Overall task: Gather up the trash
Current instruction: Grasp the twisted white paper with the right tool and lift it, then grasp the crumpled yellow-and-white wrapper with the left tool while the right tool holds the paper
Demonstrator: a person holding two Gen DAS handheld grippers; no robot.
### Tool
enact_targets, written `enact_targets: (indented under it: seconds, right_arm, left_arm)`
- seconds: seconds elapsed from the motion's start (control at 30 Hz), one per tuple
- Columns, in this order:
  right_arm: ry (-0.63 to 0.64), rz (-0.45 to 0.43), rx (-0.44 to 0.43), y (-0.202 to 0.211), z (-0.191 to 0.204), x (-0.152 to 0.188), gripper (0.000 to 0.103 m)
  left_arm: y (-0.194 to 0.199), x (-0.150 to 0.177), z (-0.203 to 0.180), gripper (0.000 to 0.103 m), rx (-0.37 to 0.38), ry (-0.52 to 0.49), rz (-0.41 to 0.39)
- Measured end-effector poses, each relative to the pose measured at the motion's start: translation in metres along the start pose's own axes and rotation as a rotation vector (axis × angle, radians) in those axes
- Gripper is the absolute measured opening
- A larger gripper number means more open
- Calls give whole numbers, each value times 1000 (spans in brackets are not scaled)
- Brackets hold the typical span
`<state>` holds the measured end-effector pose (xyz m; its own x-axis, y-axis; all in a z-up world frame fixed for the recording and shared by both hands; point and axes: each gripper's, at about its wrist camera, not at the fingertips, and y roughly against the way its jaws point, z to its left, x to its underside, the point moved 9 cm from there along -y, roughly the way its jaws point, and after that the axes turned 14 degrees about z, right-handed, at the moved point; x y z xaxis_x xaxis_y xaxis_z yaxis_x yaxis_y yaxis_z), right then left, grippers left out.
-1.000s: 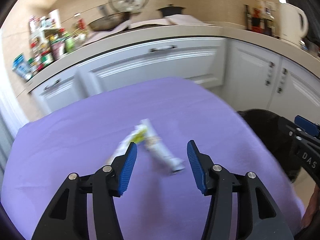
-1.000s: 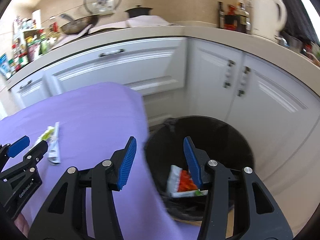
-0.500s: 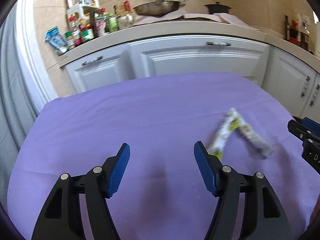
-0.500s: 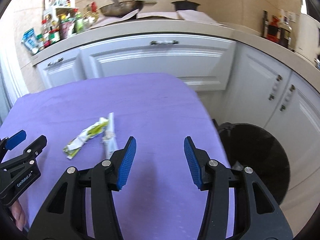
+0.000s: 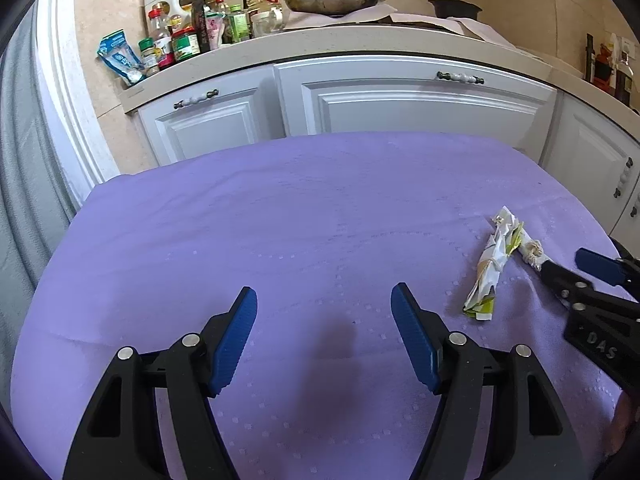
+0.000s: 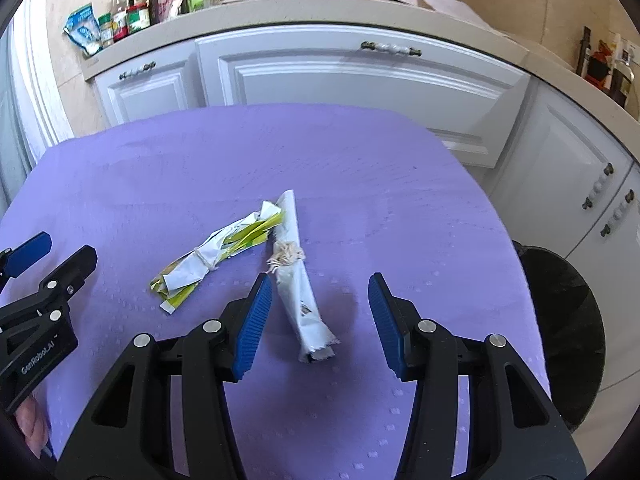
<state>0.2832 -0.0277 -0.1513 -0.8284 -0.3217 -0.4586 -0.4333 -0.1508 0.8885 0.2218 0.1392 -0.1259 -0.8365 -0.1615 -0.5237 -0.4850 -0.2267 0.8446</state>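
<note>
Landmark: purple tablecloth point(image 6: 360, 184).

Hidden / unclear:
- Black trash bin point(image 6: 568, 320) sits off the cloth's right edge, cut by the right wrist frame; contents not visible.
- In the left wrist view the right gripper point(image 5: 592, 276) enters from the right edge, and its black finger covers the near end of the white wrapper point(image 5: 530, 250). Can't tell contact from that view; the right wrist view shows none.
- A bit of the person's hand shows at the lower left corner of the right wrist view, mostly cut off.
- Print on both wrappers too small to read.

Trash:
- Two twisted wrappers on the cloth, right of its centre, forming a V with far ends touching.
- White wrapper point(image 6: 298, 280): long rolled tube, frayed beige string knotted round the middle, torn open at the near end.
- Green-yellow wrapper point(image 6: 212, 258): crumpled white foil with lime-green print, tied at the waist with a thin band, lies left of the white one.

Grippers:
- Right gripper point(image 6: 320, 320): jaws at medium width, straddling the near half of the white wrapper; blue pads clear of it on both sides, nothing gripped.
- Left gripper point(image 5: 324, 340): jaws wide, over bare cloth left of the green-yellow wrapper point(image 5: 490, 268), nothing between them. In the right wrist view it shows at the cloth's left edge point(image 6: 48, 252).
</note>
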Motion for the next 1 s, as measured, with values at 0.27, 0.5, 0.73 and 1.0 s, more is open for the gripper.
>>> enact_targets:
  seconds: [0.27,0.5,0.73,1.0]
  right_arm:
    - [27,40,-6,-7,3,2,17]
    - [-24,19,2,1,-14,6,17]
    - [-73,-5,49,10,-46,13,17]
    - [-115,-5,49,8,-66,17,17]
  left_arm:
    - [1,-3,-12,68,31,-26,-1]
    - [6,-7,-36,68,72,-74,-10]
    - [6,-11,-63,68,112,-128,-9]
    - [-17,-9,-97,65,150,-196,70]
